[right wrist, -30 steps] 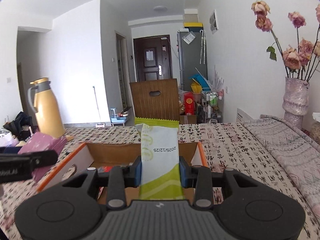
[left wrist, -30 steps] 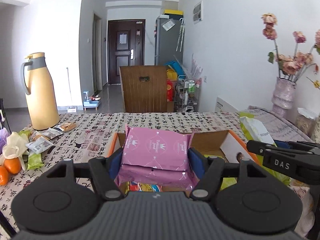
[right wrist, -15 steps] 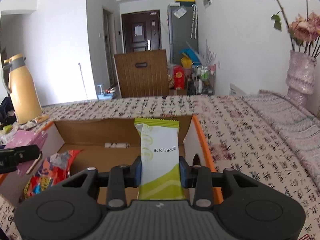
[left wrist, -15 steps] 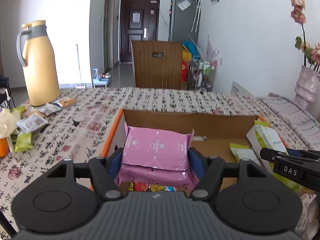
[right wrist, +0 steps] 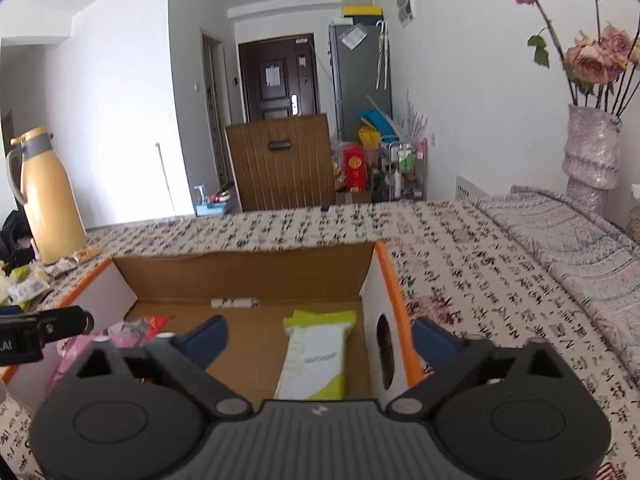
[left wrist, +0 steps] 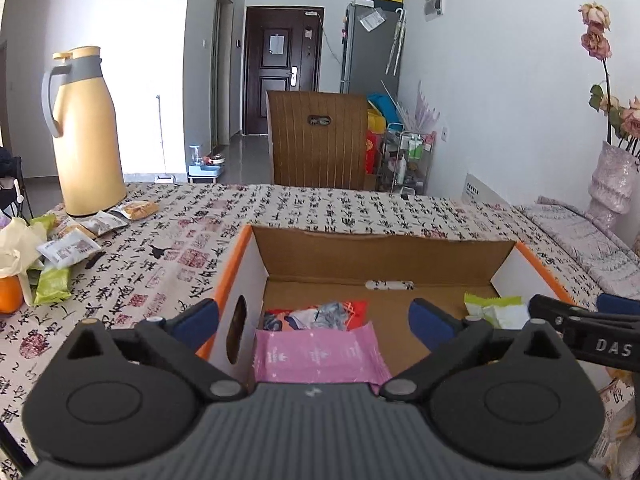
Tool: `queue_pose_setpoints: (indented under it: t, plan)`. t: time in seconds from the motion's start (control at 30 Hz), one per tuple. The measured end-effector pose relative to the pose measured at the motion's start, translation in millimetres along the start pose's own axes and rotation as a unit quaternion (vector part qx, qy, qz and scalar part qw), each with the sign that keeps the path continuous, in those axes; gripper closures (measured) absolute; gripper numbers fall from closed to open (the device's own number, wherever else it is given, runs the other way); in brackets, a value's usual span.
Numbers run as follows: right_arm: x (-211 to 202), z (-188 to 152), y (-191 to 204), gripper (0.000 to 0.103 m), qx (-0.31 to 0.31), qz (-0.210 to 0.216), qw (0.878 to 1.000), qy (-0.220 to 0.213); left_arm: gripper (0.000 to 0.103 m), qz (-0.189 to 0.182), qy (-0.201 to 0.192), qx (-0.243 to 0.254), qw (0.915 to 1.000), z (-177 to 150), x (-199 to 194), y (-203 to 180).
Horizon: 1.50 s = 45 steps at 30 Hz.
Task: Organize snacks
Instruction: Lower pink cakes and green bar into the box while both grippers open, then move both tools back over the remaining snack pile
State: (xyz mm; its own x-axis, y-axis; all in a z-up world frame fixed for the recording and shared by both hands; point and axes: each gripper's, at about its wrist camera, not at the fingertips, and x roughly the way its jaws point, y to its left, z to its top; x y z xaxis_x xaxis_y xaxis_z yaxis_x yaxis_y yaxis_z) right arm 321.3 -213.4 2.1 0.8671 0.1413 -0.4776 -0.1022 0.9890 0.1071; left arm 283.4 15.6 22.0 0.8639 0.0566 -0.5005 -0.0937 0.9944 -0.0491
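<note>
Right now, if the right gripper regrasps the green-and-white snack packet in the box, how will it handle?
The green-and-white snack packet lies flat with crimped ends, so it is probably light and somewhat floppy. Its glossy film may slip. Pushed, it would likely slide across the cardboard box floor, not roll.

Bright, even daylight indoors; strong fisheye warp in both views.

Walls and door frames are bowed, and dark vignette is seen at the corners. The white wall behind the flask [left wrist: 86, 132] is nearly blown out. Soft shadow is cast inside the box [left wrist: 384, 256]. The left view is sharp; motion blur is smeared over the tablecloth [right wrist: 460, 248] and packet [right wrist: 316, 356] in the right view.
</note>
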Motion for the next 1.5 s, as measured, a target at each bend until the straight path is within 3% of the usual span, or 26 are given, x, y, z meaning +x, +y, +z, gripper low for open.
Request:
queue_pose_setpoints:
  t: [0.23, 0.5, 1.0, 1.5]
  plan:
    - [-29, 15, 2, 0.000, -0.007, -0.010, 1.000, -0.027, 0.000, 0.010, -0.012, -0.001, 0.9999, 10, -22, 0]
    - [-71, 6, 8, 0.000, -0.013, -0.006, 0.999, -0.035, 0.000, 0.010, -0.027, 0.002, 0.9996, 3, -65, 6]
    - [-134, -59, 29, 0.000, -0.030, 0.011, 0.999, 0.006, 0.000, 0.007, -0.008, 0.002, 0.9999, -57, -127, 32]
    - [-163, -121, 69, 0.000, -0.047, 0.018, 0.997, 0.066, 0.000, -0.005, 0.012, 0.010, 0.9999, -109, -162, 47]
